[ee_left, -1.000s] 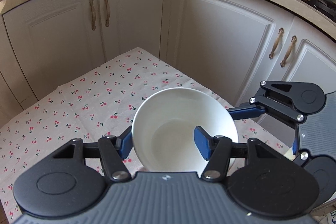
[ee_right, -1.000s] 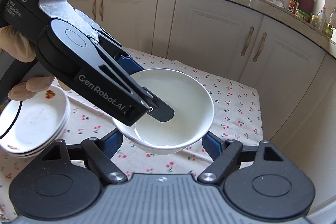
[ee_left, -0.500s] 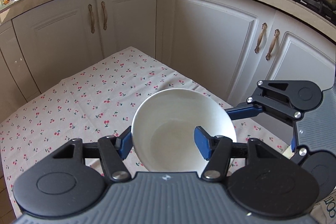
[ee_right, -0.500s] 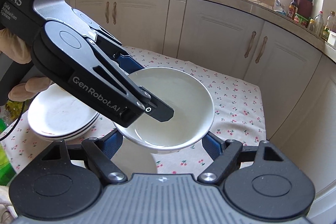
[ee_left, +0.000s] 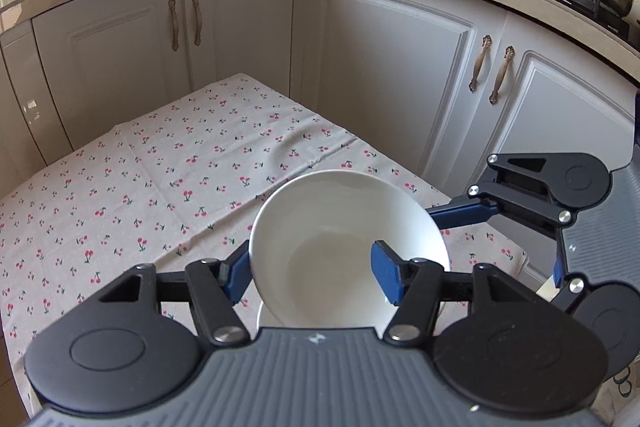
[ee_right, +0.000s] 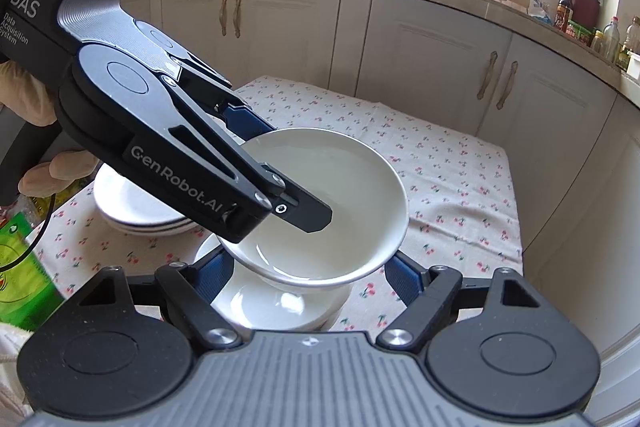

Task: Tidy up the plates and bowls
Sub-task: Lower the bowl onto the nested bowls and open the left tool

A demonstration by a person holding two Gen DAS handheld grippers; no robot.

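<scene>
My left gripper is shut on the rim of a white bowl, one finger inside and one outside, holding it tilted above the table. In the right wrist view the same bowl hangs just above a second white bowl on the cloth. The left gripper reaches in from the upper left. My right gripper is open, its fingers on either side of the lower bowl. A stack of white plates sits at the left.
The table has a cherry-print cloth and stands against white kitchen cabinets. A green packet lies at the left edge. The table's right edge drops off close to the bowls.
Both grippers and the held bowl have moved back and to the left over the table. A second bowl has come into view beneath the held one; the plate stack now sits further back.
</scene>
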